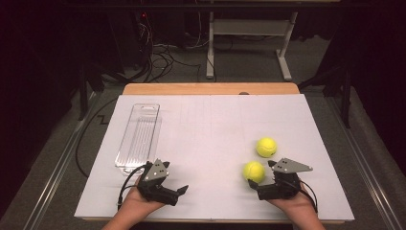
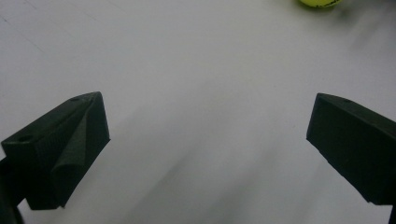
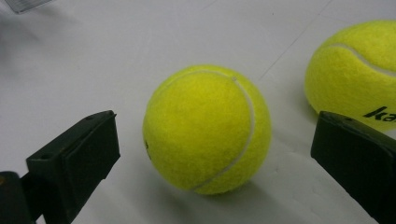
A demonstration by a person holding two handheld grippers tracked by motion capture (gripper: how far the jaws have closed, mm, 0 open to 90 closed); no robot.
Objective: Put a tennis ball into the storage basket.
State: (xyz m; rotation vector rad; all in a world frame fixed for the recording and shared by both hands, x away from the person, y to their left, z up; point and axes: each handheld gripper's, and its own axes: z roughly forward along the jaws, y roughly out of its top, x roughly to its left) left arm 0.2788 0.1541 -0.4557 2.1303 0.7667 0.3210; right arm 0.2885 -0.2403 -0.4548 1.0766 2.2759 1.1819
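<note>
Two yellow tennis balls lie on the white table top (image 1: 210,120), right of centre. The nearer ball (image 1: 253,171) (image 3: 208,128) rests between the jaws of my right gripper (image 1: 261,173) (image 3: 215,140), which stands open with a gap on each side of the ball. Just beyond it and apart from it lies the second ball (image 1: 266,147) (image 3: 355,70). My left gripper (image 1: 174,177) (image 2: 208,135) is open over bare table at the front left, with nothing between its jaws. One ball's edge (image 2: 319,2) peeks in at the top of the left gripper view.
A long clear plastic tray (image 1: 139,136) lies empty at the left, just beyond my left gripper. The table's wooden far edge (image 1: 210,88) borders a dark floor with cables and desk legs. The person's hands enter from the bottom edge.
</note>
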